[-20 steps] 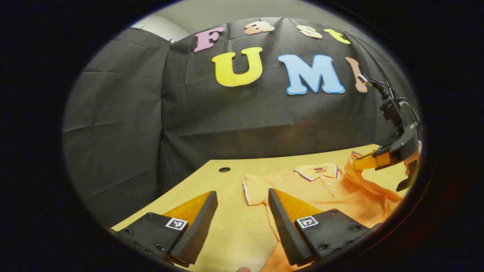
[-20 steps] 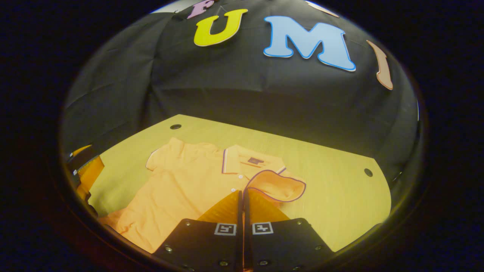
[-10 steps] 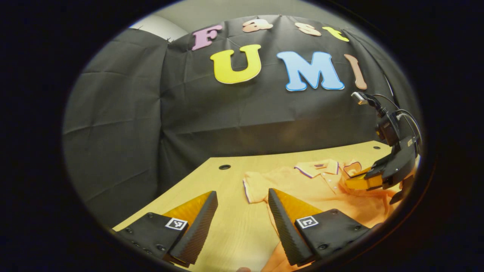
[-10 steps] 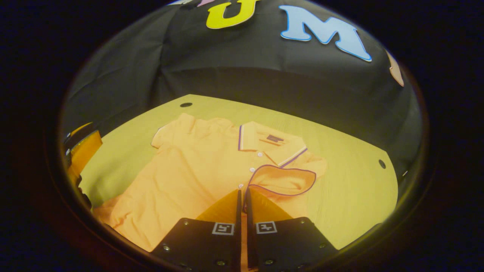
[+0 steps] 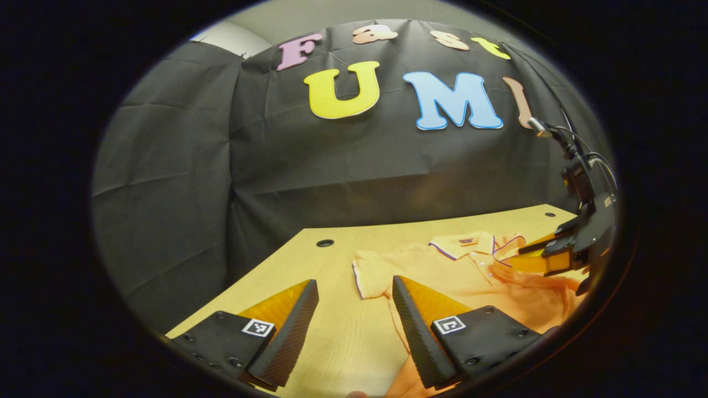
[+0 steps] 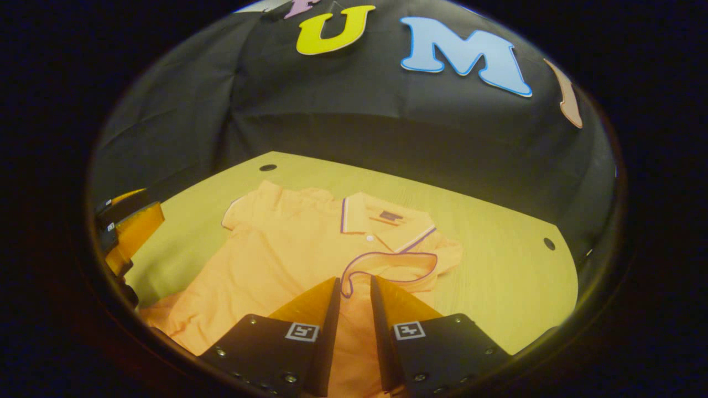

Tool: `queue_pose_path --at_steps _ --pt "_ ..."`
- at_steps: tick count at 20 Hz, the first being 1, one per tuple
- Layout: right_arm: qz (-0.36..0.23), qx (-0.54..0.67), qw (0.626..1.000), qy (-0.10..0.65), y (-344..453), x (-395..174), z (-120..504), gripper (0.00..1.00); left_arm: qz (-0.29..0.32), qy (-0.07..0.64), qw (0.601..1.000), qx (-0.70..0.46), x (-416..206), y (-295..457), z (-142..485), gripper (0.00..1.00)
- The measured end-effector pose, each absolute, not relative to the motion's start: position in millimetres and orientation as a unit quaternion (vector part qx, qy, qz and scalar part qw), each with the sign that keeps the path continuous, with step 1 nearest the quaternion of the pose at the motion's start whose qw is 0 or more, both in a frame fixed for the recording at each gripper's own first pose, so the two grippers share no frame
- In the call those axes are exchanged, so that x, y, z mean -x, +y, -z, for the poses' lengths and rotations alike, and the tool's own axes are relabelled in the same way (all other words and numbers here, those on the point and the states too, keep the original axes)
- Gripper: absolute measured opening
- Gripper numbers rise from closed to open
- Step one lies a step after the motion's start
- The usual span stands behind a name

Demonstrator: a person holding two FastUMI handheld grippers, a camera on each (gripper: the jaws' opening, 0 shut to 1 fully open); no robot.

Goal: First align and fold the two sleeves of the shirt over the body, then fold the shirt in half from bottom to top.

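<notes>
Between the right gripper's fingers: the right gripper [image 6: 354, 287] is hovering with its jaws parted a little, nothing pinched; the trimmed cuff of the right sleeve [image 6: 390, 265] is lying just ahead of the tips, folded over the chest.

Left gripper: the left gripper [image 5: 354, 293] is waiting spread wide and empty above the table [image 5: 343, 331], its inner finger hanging over the near edge of the shirt.

Shirt: the orange polo shirt [image 6: 276, 260] is lying flat, collar [image 6: 381, 221] toward the booth wall, hem toward the person; the left sleeve [image 6: 249, 207] is sticking out, not yet folded.

Stage, as I judge it: one sleeve is down, the other is waiting, and the bottom-to-top fold is not begun.

Risk: the folded sleeve is looping slightly proud, so a fingertip dragging through on withdrawal could be pulling it open again; a pinch taking both layers at the left sleeve would be skewing the body.

Writing: a small dark tag [image 6: 389, 215] is sitting inside the collar, too small to read; square coded markers are showing on the finger mounts.
</notes>
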State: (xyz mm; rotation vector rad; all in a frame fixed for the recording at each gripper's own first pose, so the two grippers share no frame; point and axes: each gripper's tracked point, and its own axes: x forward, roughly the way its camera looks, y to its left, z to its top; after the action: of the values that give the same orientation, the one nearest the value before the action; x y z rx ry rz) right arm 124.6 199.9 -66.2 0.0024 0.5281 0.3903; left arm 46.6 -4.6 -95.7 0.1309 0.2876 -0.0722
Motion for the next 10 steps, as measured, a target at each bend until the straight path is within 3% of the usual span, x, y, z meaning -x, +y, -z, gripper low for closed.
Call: queue_pose_path --at_steps 10 --pt "-0.175 -0.034 0.958 0.223 172 -109 47 0.34 0.069 0.192 0.977 -0.055 -122 -13 112 0.89"
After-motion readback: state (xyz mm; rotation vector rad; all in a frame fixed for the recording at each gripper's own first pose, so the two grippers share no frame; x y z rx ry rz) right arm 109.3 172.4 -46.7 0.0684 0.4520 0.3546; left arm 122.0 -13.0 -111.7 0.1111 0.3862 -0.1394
